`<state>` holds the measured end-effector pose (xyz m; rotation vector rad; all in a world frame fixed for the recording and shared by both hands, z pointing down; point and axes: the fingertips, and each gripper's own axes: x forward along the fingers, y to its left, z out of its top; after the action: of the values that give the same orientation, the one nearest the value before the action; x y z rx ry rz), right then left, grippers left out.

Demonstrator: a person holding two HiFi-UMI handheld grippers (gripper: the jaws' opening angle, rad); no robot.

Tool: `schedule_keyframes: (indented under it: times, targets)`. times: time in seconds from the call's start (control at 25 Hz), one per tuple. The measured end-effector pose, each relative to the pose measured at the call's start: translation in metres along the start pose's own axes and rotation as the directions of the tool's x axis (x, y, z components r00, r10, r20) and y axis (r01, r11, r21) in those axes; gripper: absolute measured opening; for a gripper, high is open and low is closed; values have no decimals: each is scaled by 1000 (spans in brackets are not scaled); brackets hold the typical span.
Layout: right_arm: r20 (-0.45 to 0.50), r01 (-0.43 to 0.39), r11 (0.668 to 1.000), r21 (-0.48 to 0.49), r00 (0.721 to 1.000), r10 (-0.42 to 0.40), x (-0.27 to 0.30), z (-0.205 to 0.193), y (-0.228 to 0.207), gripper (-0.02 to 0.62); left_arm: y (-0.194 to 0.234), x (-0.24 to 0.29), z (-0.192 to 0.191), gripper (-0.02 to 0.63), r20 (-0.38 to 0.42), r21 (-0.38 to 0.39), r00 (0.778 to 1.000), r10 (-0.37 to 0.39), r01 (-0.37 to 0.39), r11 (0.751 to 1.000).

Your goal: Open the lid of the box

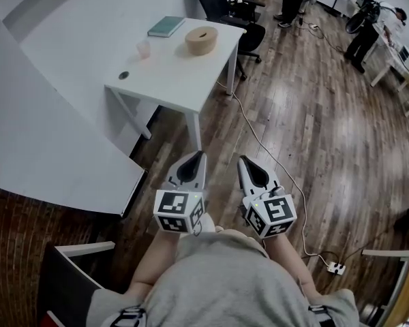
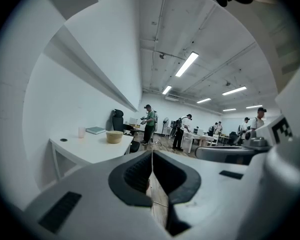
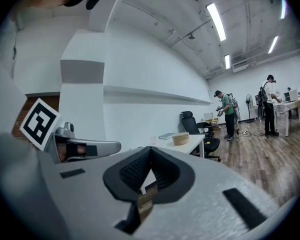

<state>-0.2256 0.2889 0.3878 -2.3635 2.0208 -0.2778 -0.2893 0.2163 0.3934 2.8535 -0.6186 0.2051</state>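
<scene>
Task not yet begun. Left tongs [image 1: 198, 155] and right tongs [image 1: 243, 161], both closed and empty, are held by the body. The box [image 1: 201, 43], lid [image 1: 202, 33] apparently on, stands well apart on the counter [image 1: 167, 84].

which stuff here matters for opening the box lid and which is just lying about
For the job: round box, lid on, on the white table; left tongs and right tongs, both shut, empty.
Lying about: green book, pink cup, small dark disc on the table; office chair; cable and power strip on the floor.
</scene>
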Motion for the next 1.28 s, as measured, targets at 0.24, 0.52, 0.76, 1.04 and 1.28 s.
schedule_keyframes:
  times: [0.24, 0.52, 0.76, 1.04, 1.28]
  targets:
    - [-9, -16, 1000, -6, 1000, 16, 2, 2, -6, 2, -4, 9, 1, 11, -7, 10, 1000, 5, -5, 1000]
    - [-24, -18, 1000, 1, 1000, 18, 20, 1, -20, 26, 1, 30, 3, 19, -17, 16, 1000, -9, 10, 1000]
    - [-49, -17, 1000, 11, 999, 17, 51, -4, -44, 59, 16, 65, 1, 82, -35, 7, 999, -13, 13, 1000]
    - [-64, -21, 1000, 10, 998, 22, 117, 0, -81, 104, 57, 128, 1, 134, -64, -12, 998, -17, 16, 1000]
    - [-74, -24, 1000, 7, 997, 24, 179, 19, -113, 156, 93, 190, 18, 185, -91, -15, 996, -20, 18, 1000]
